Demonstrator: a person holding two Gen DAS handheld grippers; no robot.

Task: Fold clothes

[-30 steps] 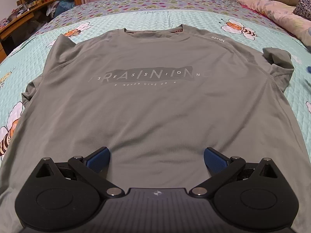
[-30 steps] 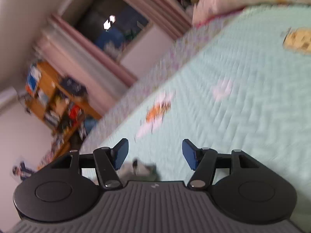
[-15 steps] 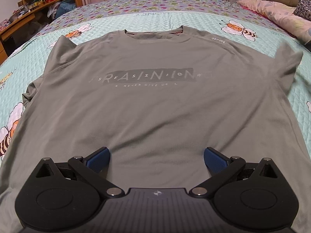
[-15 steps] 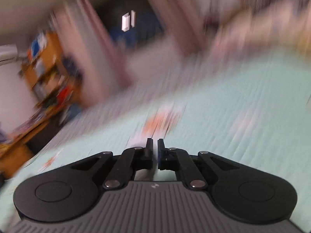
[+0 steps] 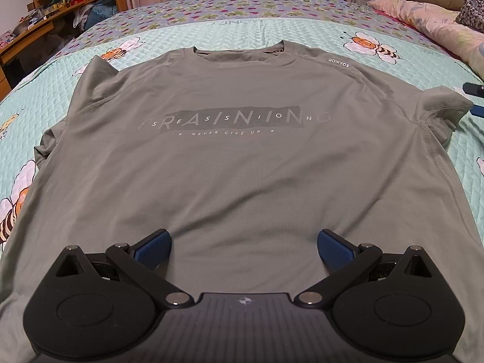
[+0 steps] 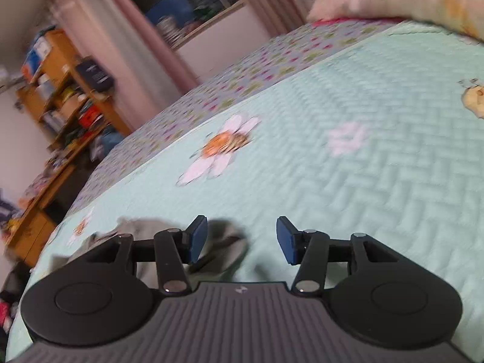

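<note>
A grey-green T-shirt (image 5: 242, 157) with pale lettering lies face up and spread flat on the bed, collar at the far end. My left gripper (image 5: 243, 239) hovers open over its lower middle, the blue pads wide apart and holding nothing. At the far right edge of the left wrist view, the dark tips of my right gripper (image 5: 475, 99) stand just beyond the shirt's right sleeve (image 5: 444, 106). In the right wrist view, my right gripper (image 6: 242, 239) is open, and the sleeve (image 6: 225, 242) lies loose on the quilt by its left pad.
A mint quilt (image 5: 393, 69) with bee and flower prints covers the bed. Pillows and folded bedding (image 5: 432, 9) lie at the far right. A wooden shelf and desk (image 5: 45, 15) stand beyond the bed's far left corner.
The right sleeve, bunched up a second ago, now lies spread out. My right gripper shut half a second ago and has opened again. The left gripper has not moved.
</note>
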